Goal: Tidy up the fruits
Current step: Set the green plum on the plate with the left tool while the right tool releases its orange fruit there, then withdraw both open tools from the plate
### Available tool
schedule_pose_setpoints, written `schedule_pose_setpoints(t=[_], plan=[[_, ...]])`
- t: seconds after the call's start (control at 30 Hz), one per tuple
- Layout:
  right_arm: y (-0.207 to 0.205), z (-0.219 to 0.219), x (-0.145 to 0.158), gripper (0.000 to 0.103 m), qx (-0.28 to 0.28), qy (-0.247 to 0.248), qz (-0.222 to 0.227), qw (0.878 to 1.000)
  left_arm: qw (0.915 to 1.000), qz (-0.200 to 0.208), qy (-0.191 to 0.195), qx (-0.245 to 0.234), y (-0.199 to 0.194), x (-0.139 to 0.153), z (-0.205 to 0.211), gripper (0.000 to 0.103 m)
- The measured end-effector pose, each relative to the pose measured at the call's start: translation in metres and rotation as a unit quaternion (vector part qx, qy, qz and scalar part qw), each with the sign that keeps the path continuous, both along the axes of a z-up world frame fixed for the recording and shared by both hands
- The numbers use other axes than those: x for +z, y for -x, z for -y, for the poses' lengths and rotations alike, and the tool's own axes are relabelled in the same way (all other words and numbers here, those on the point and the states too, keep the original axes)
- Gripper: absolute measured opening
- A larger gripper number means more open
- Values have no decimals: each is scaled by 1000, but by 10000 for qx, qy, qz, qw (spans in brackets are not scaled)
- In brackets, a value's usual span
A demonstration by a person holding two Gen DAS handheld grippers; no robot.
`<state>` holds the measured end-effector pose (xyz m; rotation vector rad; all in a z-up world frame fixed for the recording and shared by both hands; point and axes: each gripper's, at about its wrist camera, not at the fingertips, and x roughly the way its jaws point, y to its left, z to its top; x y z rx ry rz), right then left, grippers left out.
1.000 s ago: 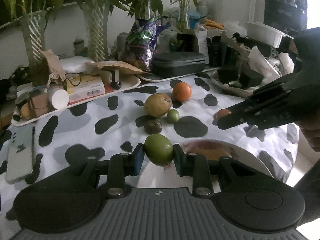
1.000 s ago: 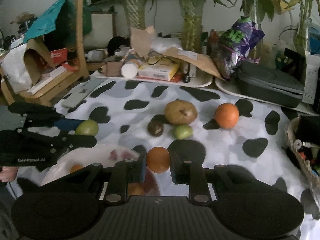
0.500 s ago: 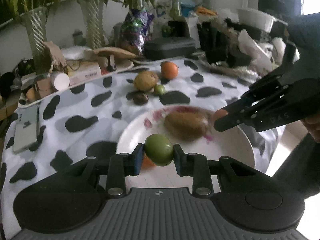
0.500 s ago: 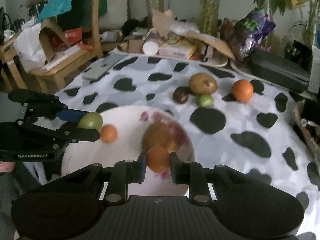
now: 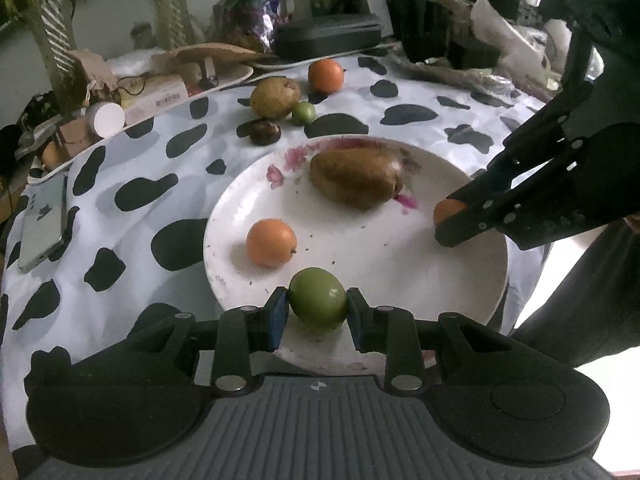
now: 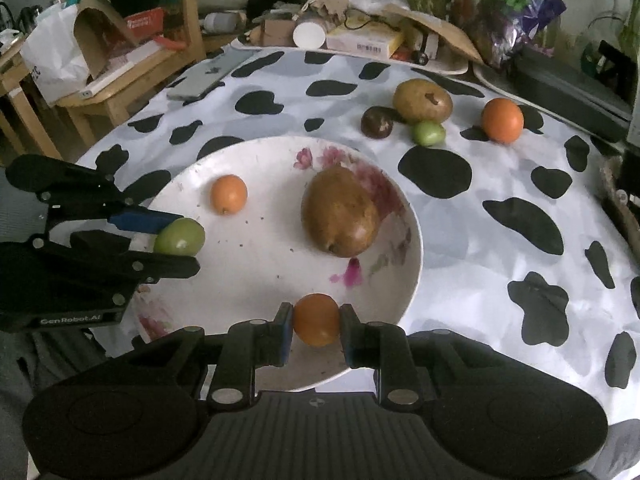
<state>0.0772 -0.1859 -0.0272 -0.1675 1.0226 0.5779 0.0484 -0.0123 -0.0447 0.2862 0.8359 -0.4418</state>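
- Green fruit [image 5: 318,300] clenched in our left claw [image 5: 317,307], orange fruit [image 6: 316,319] in our right claw [image 6: 315,326], both angled over the plate [image 5: 400,272].
- A brown pear [image 5: 356,178] and small orange [image 5: 271,242] lie there.

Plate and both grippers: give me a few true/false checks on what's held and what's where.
1. The left gripper is shut on a green fruit. True.
2. The right gripper is empty. False: its fingers clamp a small orange fruit.
3. The white plate already holds a brown pear and an orange fruit. True.
4. No fruit is left on the tablecloth. False: four pieces lie beyond the plate.
5. Both held fruits hang over the plate. True.
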Motion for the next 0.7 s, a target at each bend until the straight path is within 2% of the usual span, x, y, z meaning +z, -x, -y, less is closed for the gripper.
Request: schedule_pose_setpoints(t=[0.3,0.33,0.37,0.4,0.47,0.5,0.53,0.7], plan=[[0,-3,-2,27,118,74,-31,9999,9999,-10,-105,9,0,0,3,31],[1,-3,-1,27,132,82,-30,9999,9999,8,-140,8,0,0,4,35],[1,-3,-1,27,148,89,-27,9998,9998,46,-175,20,1,0,4,45],[2,-3,0,29,172,92,-20,9998,9998,86,-173,17,1,2,4,50],[4,-3,2,42,229,58,20,9997,9998,140,-110,-2,3,4,4,60],[6,-3,4,51,258,61,95,9996,9998,160,-96,-9,4,5,4,62],[8,-3,6,55,290,69,166,9994,9998,183,-103,-14,5,5,4,63],[13,2,14,62,203,-22,290,9994,9997,243,-93,41,8,8,4,63]])
